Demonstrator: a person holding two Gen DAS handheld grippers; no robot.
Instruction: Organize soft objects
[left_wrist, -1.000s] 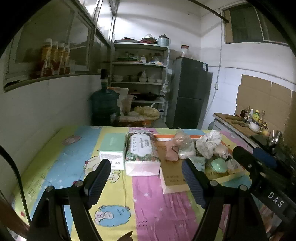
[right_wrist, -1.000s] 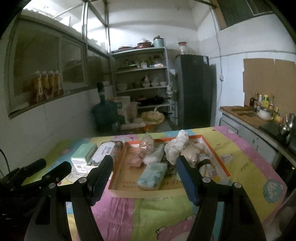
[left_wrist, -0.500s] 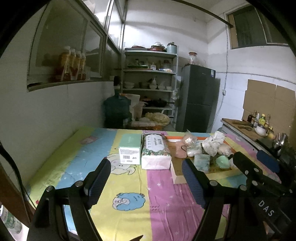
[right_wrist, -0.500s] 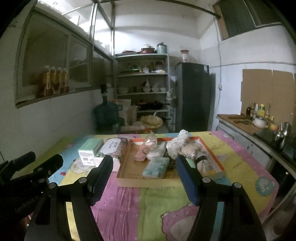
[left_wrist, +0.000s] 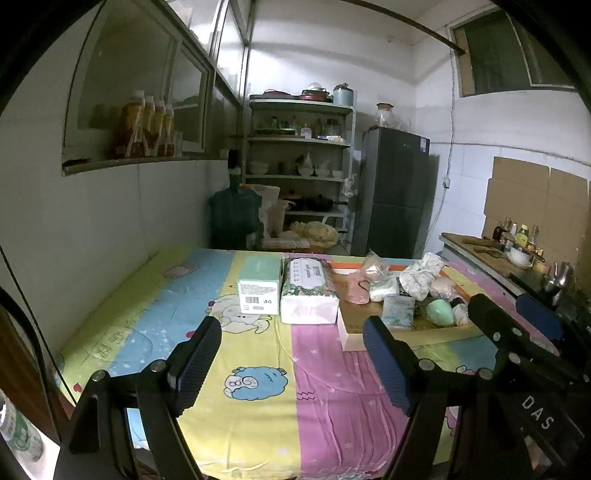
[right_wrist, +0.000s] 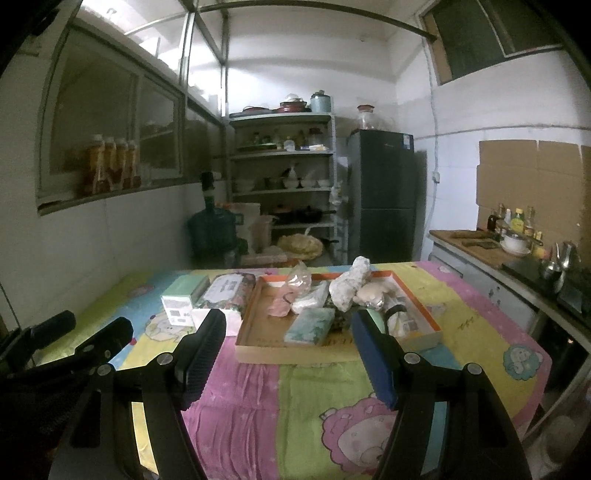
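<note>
**Both hand-held grippers wide above the cartoon-print counter**

Over the near edge of the counter (left_wrist: 258, 413), in the left wrist view, the left hand-held gripper (left_wrist: 291, 363) hangs with its jaws wide apart and nothing between them. At about 12 o'clock from it stands a mint-green box (left_wrist: 258, 286), and just beside that, toward 1 o'clock, lies a floral tissue pack (left_wrist: 309, 291). Further round at 2 o'clock sits a shallow cardboard tray (left_wrist: 354, 334) holding the soft objects: a pink cloth (left_wrist: 357, 290), a teal packet (left_wrist: 398, 312), a crumpled white bundle (left_wrist: 421, 277) and a green egg-shaped item (left_wrist: 440, 312). The right tool's black body comes in at 3 o'clock, close to the tray's corner.

In the right wrist view, the right hand-held gripper (right_wrist: 286, 356) is likewise wide open and empty, raised above the counter (right_wrist: 332, 406). The tray (right_wrist: 266, 350) lies straight ahead at 12 o'clock, the teal packet (right_wrist: 310, 325) nearest, the white bundle (right_wrist: 351, 286) and pink cloth (right_wrist: 282, 306) behind it. The tissue pack (right_wrist: 227, 290) and green box (right_wrist: 183, 295) sit at 11 o'clock, outside the tray.
</note>
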